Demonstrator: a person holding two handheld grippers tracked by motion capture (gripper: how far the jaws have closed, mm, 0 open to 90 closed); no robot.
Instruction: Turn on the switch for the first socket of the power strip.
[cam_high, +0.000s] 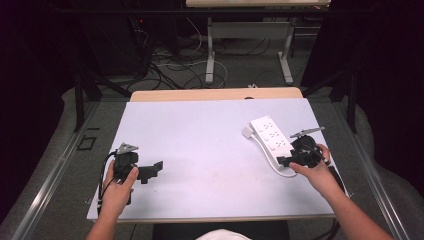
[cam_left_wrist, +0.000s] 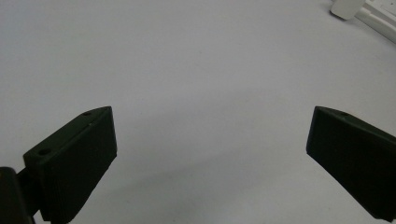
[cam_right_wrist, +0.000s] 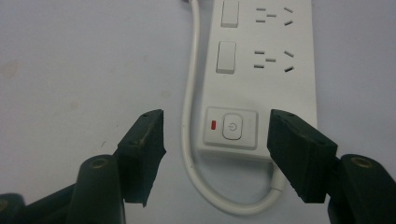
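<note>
Right gripper (cam_right_wrist: 215, 140) is seen at the right of the high view and is held just over the near end of the white power strip (cam_right_wrist: 261, 70). In the right gripper view its jaws stand partly open, one on each side of the end block with the power button (cam_right_wrist: 232, 127). Nothing is gripped; whether the pads touch the casing cannot be told. The strip lies at the right of the white table (cam_high: 200, 145), slanting from upper left to lower right in the high view, with its white cord (cam_right_wrist: 189, 93) looped round the near end.

The strip is judged to be a light, rigid plastic body, smooth and rather slippery, with a springy cord that may drag. A hold across the narrow width of the casing, on its two long sides, is judged best, clear of the switches and the cord.

Left gripper (cam_high: 150, 171) is held at the lower left of the high view, wide open and empty.
</note>
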